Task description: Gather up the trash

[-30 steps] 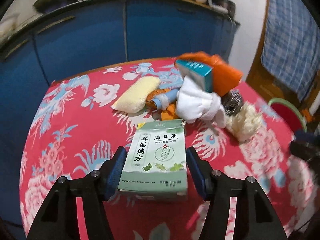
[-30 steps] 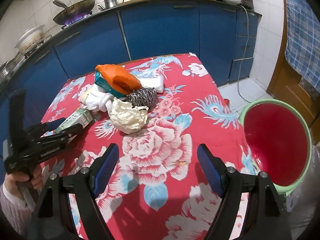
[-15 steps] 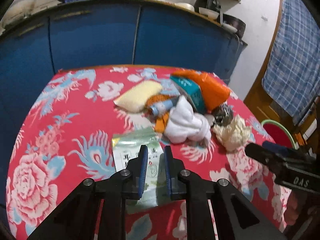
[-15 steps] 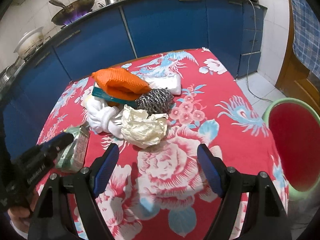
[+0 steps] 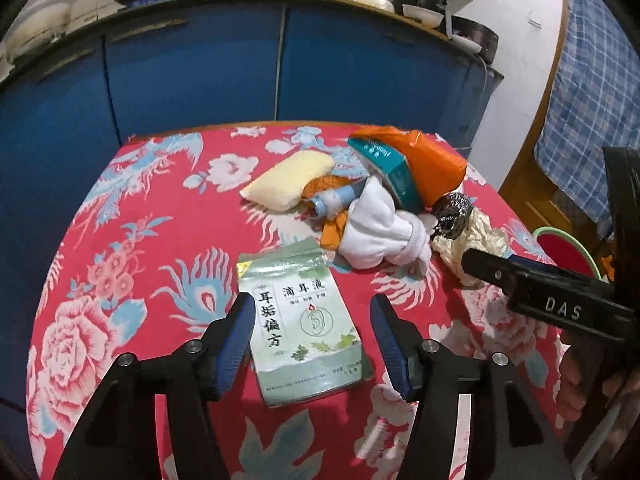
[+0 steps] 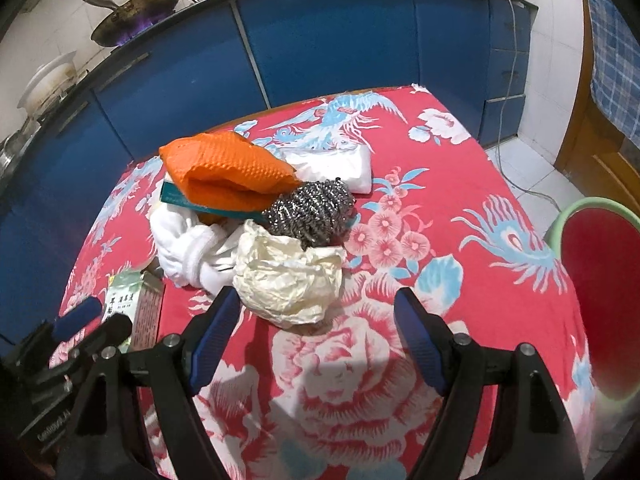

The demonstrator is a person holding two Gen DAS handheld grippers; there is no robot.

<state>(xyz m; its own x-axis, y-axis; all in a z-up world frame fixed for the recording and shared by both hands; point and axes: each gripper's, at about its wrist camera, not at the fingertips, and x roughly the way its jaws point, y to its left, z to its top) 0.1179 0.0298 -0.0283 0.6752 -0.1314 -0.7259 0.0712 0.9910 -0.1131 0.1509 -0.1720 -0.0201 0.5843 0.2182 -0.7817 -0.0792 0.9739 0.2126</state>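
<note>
Opening left gripper (image 5: 312, 332) straddling green box (image 5: 304, 320) printed 滴耳液, pads clear, right gripper (image 6: 316, 328) marked DAS, jaws wide, empty, near crumpled paper (image 6: 288, 280), tablecloth (image 6: 460, 184) bare rightward to red bin (image 6: 600, 296).

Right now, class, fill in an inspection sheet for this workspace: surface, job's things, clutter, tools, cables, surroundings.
Surface: table under a red floral cloth.
Job's things: green box; crumpled paper; red bin beside the table.
Clutter: orange glove, steel scourer, white cloth, yellow sponge, piled together.
Tools: left tool opening, astride the box; right tool open, near the paper.
Cables: white cord down the cabinet.
Surroundings: blue cabinets; wok over a flame.
</note>
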